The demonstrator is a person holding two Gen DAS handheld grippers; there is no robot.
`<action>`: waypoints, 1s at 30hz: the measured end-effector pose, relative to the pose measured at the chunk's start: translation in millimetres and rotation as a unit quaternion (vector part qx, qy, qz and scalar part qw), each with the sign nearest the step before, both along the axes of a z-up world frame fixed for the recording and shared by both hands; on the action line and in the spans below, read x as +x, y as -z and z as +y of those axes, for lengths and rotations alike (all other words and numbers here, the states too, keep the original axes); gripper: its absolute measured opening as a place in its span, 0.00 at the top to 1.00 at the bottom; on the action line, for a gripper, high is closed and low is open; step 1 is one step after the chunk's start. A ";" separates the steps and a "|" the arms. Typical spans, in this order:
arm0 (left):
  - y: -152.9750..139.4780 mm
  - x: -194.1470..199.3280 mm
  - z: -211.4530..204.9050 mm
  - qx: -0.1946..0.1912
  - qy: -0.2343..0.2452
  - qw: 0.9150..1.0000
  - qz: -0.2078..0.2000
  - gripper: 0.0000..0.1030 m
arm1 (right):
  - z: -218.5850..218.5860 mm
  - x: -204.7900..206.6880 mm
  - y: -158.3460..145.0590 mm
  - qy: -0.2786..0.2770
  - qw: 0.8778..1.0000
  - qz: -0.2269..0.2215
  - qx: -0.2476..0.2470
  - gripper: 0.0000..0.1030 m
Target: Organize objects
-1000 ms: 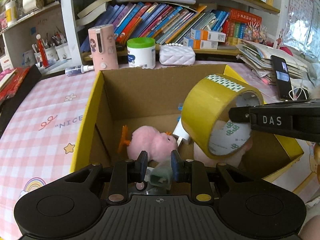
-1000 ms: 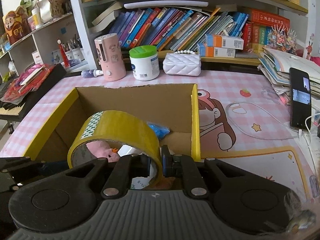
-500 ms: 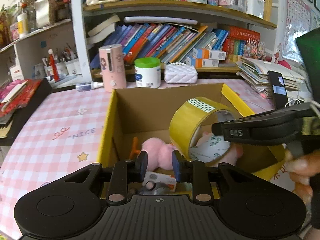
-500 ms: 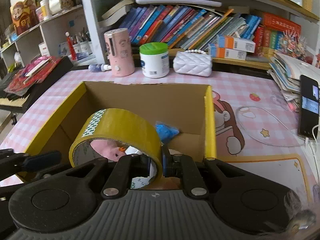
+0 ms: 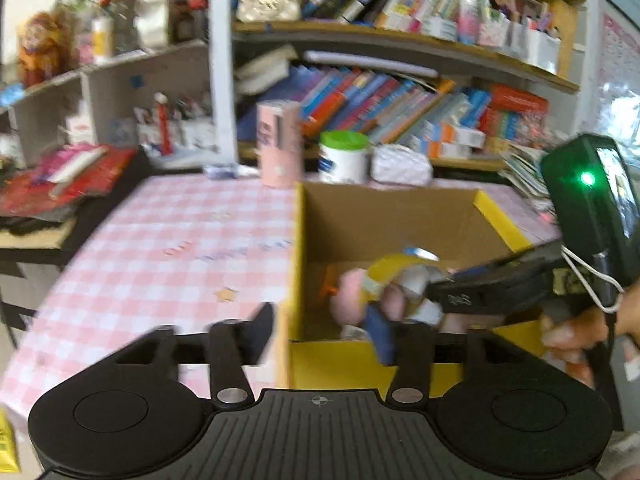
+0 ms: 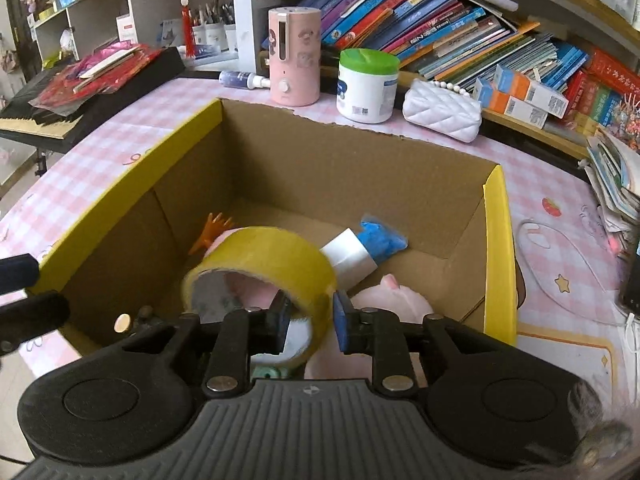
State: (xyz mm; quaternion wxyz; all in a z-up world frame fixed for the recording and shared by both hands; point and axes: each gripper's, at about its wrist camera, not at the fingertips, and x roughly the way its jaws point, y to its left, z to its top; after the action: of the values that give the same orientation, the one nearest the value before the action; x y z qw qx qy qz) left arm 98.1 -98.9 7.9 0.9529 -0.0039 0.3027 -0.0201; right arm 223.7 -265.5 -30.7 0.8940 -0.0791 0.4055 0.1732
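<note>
An open cardboard box (image 6: 496, 216) with yellow-edged flaps sits on the pink checked table. My right gripper (image 6: 309, 320) is low inside the box; its jaws have parted around the wall of the yellow tape roll (image 6: 264, 258), which rests on a pink plush toy (image 6: 384, 300). A white tube (image 6: 350, 256), a blue item (image 6: 380, 238) and an orange piece (image 6: 212, 228) also lie inside. My left gripper (image 5: 324, 334) is open and empty, pulled back above the box's near left corner (image 5: 294, 280). The left wrist view is blurred.
Behind the box stand a pink dispenser (image 6: 294, 56), a green-lidded white jar (image 6: 368, 84) and a white quilted pouch (image 6: 442, 110). Bookshelves (image 6: 440, 28) fill the back. A black keyboard with red items (image 6: 80, 84) is at left, papers and a phone at right.
My right gripper lowered the tape roll into the box and its jaws opened. My left gripper opened wide and pulled back and left, out of the box.
</note>
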 end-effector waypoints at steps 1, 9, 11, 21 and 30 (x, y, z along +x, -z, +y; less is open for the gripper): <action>-2.4 -2.9 3.8 -0.007 -0.002 1.000 -0.007 0.39 | 0.2 -2.7 -0.7 0.003 1.000 -0.001 0.000 0.77; -11.3 -12.7 36.0 -0.030 -0.044 0.998 -0.025 0.19 | -6.5 -31.8 -20.0 0.060 0.997 -0.033 0.032 0.65; -13.5 -15.6 44.9 -0.038 -0.049 0.998 -0.026 0.18 | -7.0 -44.0 -29.3 0.079 0.995 -0.044 0.043 0.64; -21.1 -38.9 74.7 -0.043 -0.047 0.997 -0.037 0.05 | 22.2 -115.4 -64.2 0.136 0.982 -0.103 0.079 0.56; -21.3 -70.8 96.7 -0.047 -0.032 0.998 -0.029 0.02 | 67.5 -178.0 -50.0 0.168 0.979 -0.094 0.064 0.30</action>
State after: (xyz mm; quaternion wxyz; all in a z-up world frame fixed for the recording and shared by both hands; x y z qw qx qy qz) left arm 27.3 -2.2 29.2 0.9601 -0.0577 0.2736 -0.0043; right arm 45.7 -198.0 19.3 0.9476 0.0321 0.3156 0.0376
